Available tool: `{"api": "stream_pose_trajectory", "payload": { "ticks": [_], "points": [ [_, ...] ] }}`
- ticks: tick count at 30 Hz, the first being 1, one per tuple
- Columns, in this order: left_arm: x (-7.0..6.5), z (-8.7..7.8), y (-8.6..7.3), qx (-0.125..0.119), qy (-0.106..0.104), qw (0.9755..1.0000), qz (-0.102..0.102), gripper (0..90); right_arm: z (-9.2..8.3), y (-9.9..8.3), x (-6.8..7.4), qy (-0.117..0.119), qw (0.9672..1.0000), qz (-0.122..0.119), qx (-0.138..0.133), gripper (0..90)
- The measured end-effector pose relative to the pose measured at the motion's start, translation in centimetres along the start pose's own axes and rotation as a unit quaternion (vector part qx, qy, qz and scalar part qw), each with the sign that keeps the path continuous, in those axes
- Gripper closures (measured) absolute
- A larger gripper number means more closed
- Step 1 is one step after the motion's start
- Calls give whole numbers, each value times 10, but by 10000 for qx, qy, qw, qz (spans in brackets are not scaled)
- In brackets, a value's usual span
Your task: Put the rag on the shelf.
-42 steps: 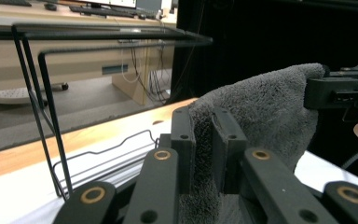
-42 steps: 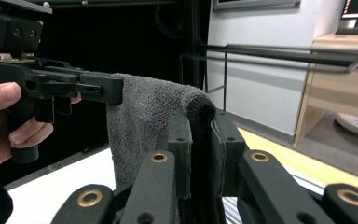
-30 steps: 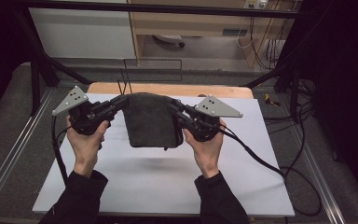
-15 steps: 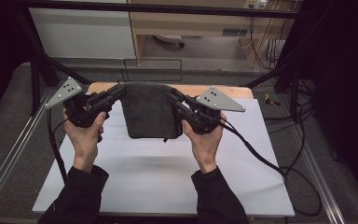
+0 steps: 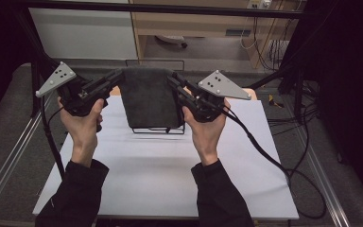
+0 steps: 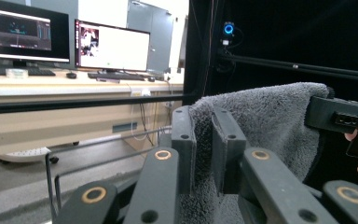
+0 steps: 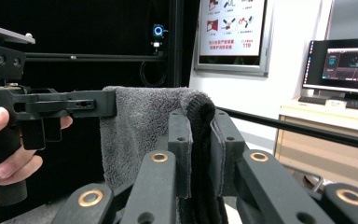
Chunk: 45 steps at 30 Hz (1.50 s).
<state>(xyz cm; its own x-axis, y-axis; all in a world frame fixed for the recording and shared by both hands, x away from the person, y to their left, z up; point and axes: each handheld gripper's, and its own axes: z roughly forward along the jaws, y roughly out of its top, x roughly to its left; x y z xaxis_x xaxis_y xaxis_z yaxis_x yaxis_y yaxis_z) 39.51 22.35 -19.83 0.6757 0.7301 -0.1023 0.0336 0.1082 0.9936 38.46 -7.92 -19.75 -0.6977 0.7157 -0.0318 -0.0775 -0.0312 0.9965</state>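
Both claws are gripping the grey towel (image 5: 149, 97) by its top corners, left claw (image 5: 116, 78) and right claw (image 5: 172, 80), holding it hanging above the surface (image 5: 160, 165), over a wire rack (image 5: 158, 128).

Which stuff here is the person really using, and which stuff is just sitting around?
Being used:
- grey towel, held up by its top corners
- left gripper, shut on one corner
- right gripper, shut on the other corner
- wire rack under the towel, probably

Just sitting around:
- monitors on the desk behind
- keyboard
- wall poster
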Motion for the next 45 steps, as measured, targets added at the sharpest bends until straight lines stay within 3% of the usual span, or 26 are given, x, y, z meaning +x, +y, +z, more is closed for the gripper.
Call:
{"api": "stream_pose_trajectory", "payload": {
  "ticks": [17, 27, 45],
  "points": [
    [6, 14, 36, -308, 81, 9995, 13, 807, 17, 34, -7, -134, 9996, -114, -219, 810],
    [11, 24, 54, -361, 155, 9992, 110, 808, 29, 52, -15, -224, 9992, -186, -256, 811],
    [20, 39, 85, -540, 194, 9983, 56, 808, 48, 82, -29, -290, 9985, -232, -414, 811]
  ]
}}
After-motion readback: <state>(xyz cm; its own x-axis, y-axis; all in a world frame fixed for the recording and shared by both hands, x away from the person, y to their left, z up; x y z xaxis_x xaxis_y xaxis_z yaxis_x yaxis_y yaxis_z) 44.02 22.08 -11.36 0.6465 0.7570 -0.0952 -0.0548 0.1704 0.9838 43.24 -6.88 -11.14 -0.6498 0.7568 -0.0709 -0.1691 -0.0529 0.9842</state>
